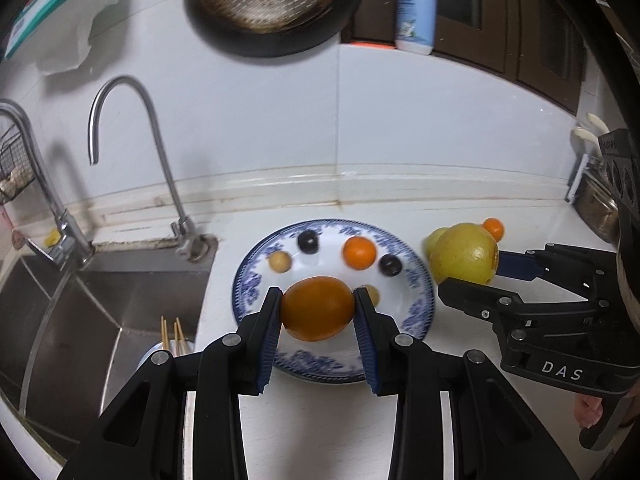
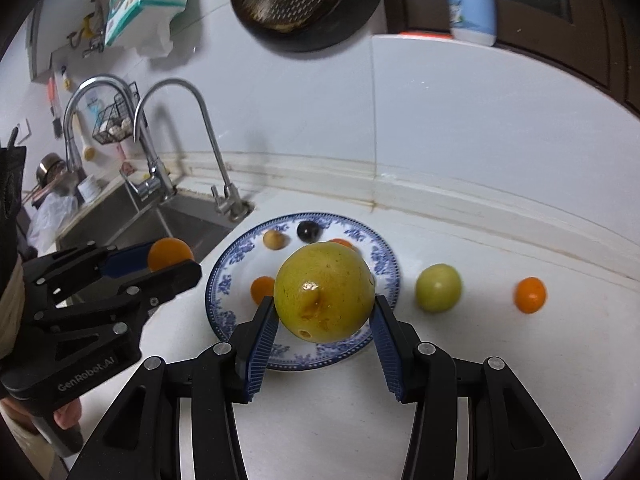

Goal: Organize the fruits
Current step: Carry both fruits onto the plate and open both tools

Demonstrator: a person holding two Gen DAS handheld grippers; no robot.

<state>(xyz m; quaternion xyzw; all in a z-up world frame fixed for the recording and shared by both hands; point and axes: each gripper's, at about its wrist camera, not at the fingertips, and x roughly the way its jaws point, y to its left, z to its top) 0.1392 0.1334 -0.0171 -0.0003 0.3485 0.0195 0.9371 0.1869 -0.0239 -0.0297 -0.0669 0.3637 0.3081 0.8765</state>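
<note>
Orange and smooth, a round fruit [image 1: 317,309] sits clamped between the blue pads of the left gripper [image 1: 317,312], above the 6 o'clock edge of a blue-patterned plate [image 1: 420,280]. The right gripper [image 2: 324,312] is closed on a large yellow fruit [image 2: 325,291] with brown blemishes, over the same plate. On the plate lie two dark berries, a small orange and tan fruits. At 3 o'clock of it, on the white counter [image 2: 480,360], rest a green fruit [image 2: 437,287] and another small orange [image 2: 530,295]. A steel sink [image 1: 80,312] lies at 9 o'clock.

White tiled wall [image 1: 280,120], white counter [image 2: 460,360], steel sink [image 1: 100,312].
</note>
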